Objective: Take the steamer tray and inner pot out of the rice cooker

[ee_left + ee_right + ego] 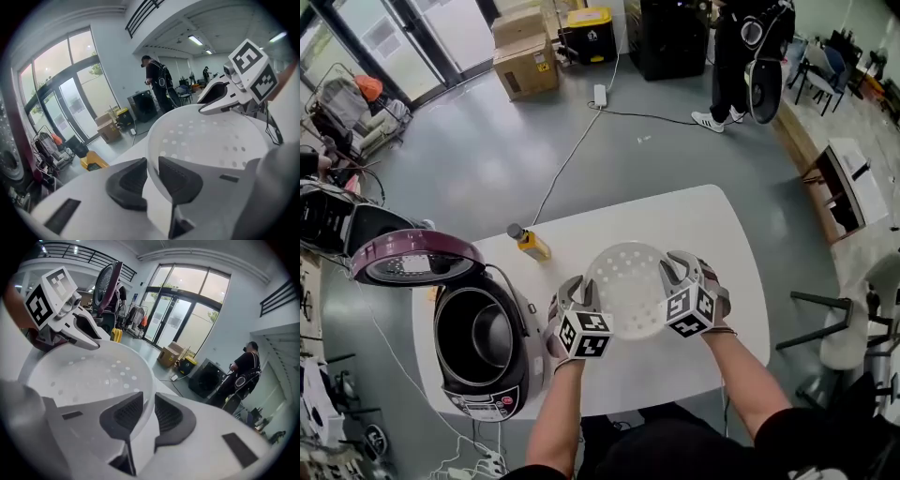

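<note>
A round white steamer tray [628,289] with small holes hangs over the white table [712,225], held from both sides. My left gripper [577,302] is shut on its left rim; in the left gripper view the steamer tray [211,140] has its wall pinched between the dark pads [176,176]. My right gripper [678,281] is shut on the right rim, and the steamer tray [89,376] fills the right gripper view's left. The rice cooker [483,342] stands at the table's left end with its lid [414,259] swung up. The metal inner pot [478,336] sits inside it.
A small yellow bottle [529,243] with a dark cap stands on the table behind the cooker. A cable [567,159] runs across the grey floor. A person [733,56] stands at the far side. Cardboard boxes [523,58] sit near the glass doors.
</note>
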### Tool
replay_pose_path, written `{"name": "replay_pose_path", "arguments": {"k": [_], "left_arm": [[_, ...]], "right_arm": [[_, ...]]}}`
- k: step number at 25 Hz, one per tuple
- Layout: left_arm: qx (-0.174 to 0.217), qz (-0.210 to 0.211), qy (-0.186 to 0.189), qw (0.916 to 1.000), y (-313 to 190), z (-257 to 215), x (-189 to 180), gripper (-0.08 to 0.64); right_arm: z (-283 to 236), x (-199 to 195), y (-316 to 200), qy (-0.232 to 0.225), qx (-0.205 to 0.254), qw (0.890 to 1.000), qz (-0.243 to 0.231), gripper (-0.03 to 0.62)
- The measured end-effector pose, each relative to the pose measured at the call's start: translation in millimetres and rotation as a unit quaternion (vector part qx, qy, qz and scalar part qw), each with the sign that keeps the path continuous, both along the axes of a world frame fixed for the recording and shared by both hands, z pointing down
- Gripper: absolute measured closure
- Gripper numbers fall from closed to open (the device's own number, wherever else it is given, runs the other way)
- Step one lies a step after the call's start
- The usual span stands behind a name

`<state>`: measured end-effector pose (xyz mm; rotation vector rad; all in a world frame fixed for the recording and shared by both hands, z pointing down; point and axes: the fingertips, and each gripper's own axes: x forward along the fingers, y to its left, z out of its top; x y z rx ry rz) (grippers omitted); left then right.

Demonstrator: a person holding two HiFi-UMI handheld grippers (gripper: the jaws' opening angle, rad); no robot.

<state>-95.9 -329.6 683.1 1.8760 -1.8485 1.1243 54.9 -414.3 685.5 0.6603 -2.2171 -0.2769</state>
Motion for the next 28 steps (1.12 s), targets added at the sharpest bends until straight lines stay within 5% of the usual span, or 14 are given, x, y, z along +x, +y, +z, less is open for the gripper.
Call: {"name": "replay_pose_path", "arguments": {"k": [13, 21, 28], "left_arm": [[-0.048, -0.004, -0.003, 0.9988, -21.6, 80.5, -13.7, 0.472], [-0.039, -0.012, -0.01, 0.9991, -27.1, 106.7, -19.7, 0.471], [0.018, -0.038, 0.006, 0.9991, -26.3, 59.4, -16.0, 0.304]], "right_arm": [[79.3, -17.0, -25.4, 0.014, -0.027, 0.999, -0.016, 0.514], [107.3, -21.1, -27.4, 0.016, -0.036, 0.999, -0.011, 0.506], [50.8, -19.7, -25.8, -0.045, -0.007, 0.999, 0.002, 0.407]]}}
